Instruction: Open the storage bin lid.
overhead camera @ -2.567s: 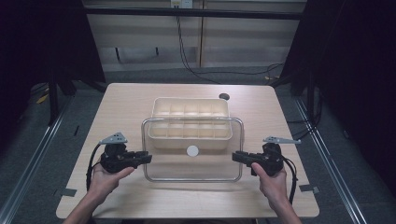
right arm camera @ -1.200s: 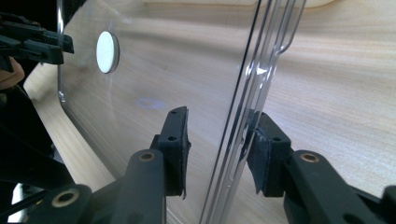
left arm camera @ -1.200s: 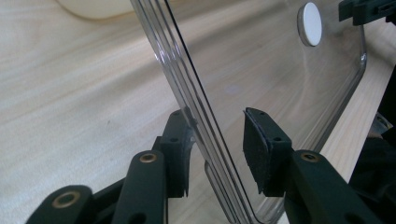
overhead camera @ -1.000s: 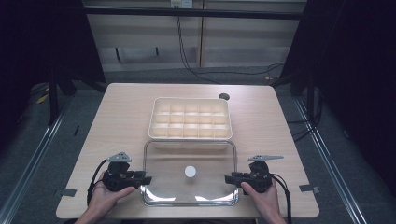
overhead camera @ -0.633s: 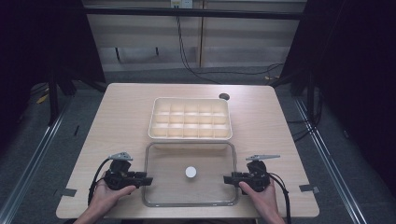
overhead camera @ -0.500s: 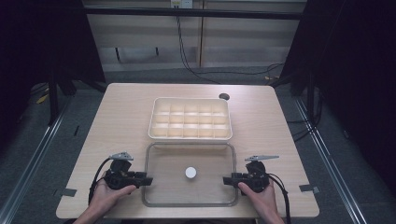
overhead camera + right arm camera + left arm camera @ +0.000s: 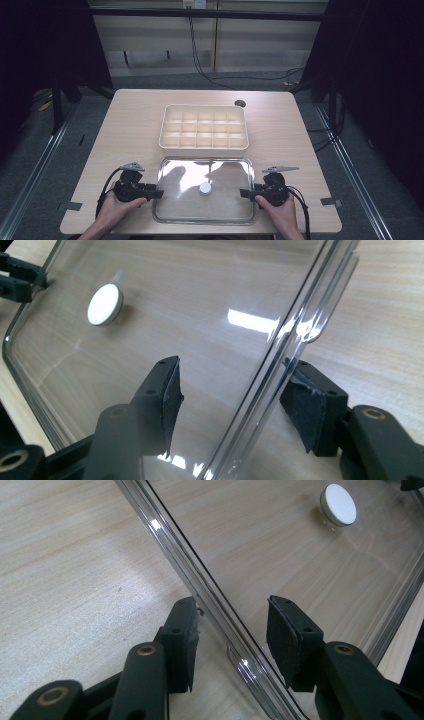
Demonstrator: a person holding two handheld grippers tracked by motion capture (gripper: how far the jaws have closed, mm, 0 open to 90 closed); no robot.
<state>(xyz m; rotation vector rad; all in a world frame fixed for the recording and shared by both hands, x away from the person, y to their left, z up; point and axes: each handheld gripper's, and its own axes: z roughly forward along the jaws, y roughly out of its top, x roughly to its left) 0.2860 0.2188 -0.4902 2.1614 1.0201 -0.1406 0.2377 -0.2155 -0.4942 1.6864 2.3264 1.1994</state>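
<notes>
- The clear rectangular plastic lid with a white round knob point(image 7: 205, 189) lies flat on the light wooden table point(image 7: 130, 125), lower centre of the high view, just below the cream plastic compartment tray point(image 7: 203, 127). The two sit near each other but apart, a thin strip of wood between them.
- My left gripper point(image 7: 156, 193) sits at the lid's left edge, lower left of the high view. In the left gripper view point(image 7: 231, 641) the jaws straddle the raised rim; they've just been opening, with the rim between them. The pads point(image 7: 282, 642) stand off it, so no pinch now. One pad is v. close to the rim, can't tell if it brushes.
- My right gripper point(image 7: 244, 192) mirrors that at the lid's right edge. In the right gripper view point(image 7: 232, 397) the jaws are spread w/ the rim running up between them; they've just been opening too. The far pad point(image 7: 305, 407) looks close to the rim, the near one is clear of it.
- Why two-handed at opposite short edges: the lid is wide, thin and slick, so gripping both ends keeps it level.
- Why it lies there: my guess is it's parked knob-up beside the tray, so the compartments stay open for access.
- White knob point(image 7: 339, 504) is at upper right of the left gripper view, untouched.
- Next, I judge: back both grippers straight off sideways w/o snagging the rim.
</notes>
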